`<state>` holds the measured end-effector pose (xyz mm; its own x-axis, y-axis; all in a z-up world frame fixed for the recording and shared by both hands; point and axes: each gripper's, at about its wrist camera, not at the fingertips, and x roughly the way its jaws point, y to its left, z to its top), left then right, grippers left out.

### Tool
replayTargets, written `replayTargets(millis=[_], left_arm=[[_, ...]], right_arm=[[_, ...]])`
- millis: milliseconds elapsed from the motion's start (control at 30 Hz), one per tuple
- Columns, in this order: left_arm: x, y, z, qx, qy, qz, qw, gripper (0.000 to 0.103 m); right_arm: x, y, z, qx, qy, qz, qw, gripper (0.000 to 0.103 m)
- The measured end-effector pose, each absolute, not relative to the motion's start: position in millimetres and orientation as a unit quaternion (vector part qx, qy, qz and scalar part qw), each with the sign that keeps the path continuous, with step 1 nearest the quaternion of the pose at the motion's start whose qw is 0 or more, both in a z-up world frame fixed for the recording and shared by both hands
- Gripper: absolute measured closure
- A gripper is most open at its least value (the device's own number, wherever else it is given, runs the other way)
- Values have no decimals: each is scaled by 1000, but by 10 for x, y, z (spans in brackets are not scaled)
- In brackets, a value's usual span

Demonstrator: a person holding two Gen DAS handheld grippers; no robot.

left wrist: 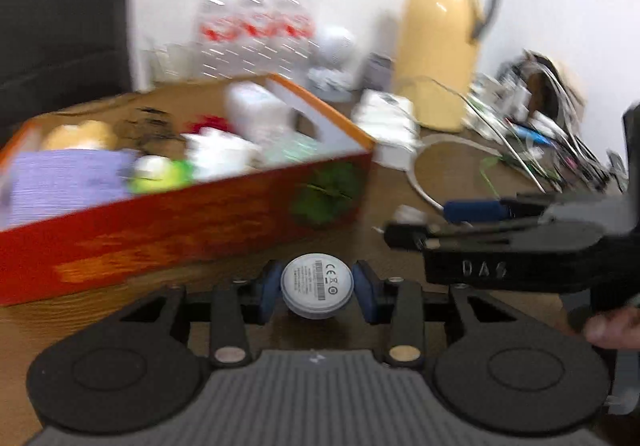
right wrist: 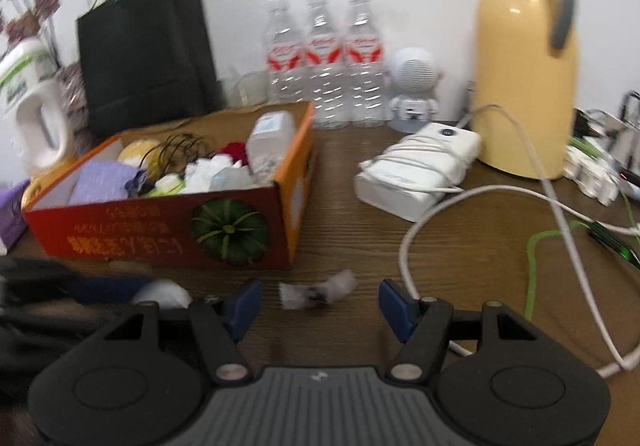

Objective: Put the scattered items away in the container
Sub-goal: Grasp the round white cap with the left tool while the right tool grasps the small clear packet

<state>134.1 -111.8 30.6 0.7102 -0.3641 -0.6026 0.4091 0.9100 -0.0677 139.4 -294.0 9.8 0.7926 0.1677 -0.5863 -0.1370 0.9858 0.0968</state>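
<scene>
**Puck in one claw, paper scrap lined up for the other**

So our left gripper [left wrist: 317,290] had its blue pads [left wrist: 267,292] snugged up on both sides of a small round white plastic puck [left wrist: 317,288] with a printed label on top. From its own wrist view the pads looked pressed right against the rim, so we called that a grip. The puck sat low over the brown wood-grain table [left wrist: 460,181], just in front of the container, which makes sense if it's the next thing to go in.

Our right gripper [right wrist: 320,300] was parted wide with nothing clamped. A crumpled white scrap of paper with a dark smudge [right wrist: 318,290] lay on the table between the blue fingertips, apart from both. We'd guess the jaws were straddling it that way so they could simply close on it.

The container itself, a red and orange cardboard box with a green pumpkin printed on its side [right wrist: 228,232], stood just beyond both tools. It already held a purple cloth, white tissues, a bottle and other bits, though there was still room.

Farther back, a tall yellow thermos jug [right wrist: 524,57], three clear water bottles [right wrist: 322,57] and a loose white cable [right wrist: 460,197] looked like regular desk stuff, not our job.
</scene>
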Motion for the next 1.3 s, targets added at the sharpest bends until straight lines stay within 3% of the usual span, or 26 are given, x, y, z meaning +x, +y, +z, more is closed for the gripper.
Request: replayTargets(millis=[433, 700, 833, 1100, 1300], left_arm=[[1119, -495, 443, -33, 303, -146, 941, 63], [960, -413, 410, -43, 304, -135, 942, 63], [855, -339, 431, -50, 302, -124, 944, 63], [538, -243, 560, -50, 285, -108, 951, 63], [120, -255, 664, -24, 253, -100, 962, 63]], right_arm=[[1580, -2860, -17, -22, 321, 92, 942, 51], [1584, -2863, -24, -26, 318, 82, 944, 65], [1490, -2784, -22, -39, 315, 80, 945, 92], [1275, -2729, 4, -21, 314, 71, 946, 93], [584, -2466, 307, 6, 265, 111, 958, 93]])
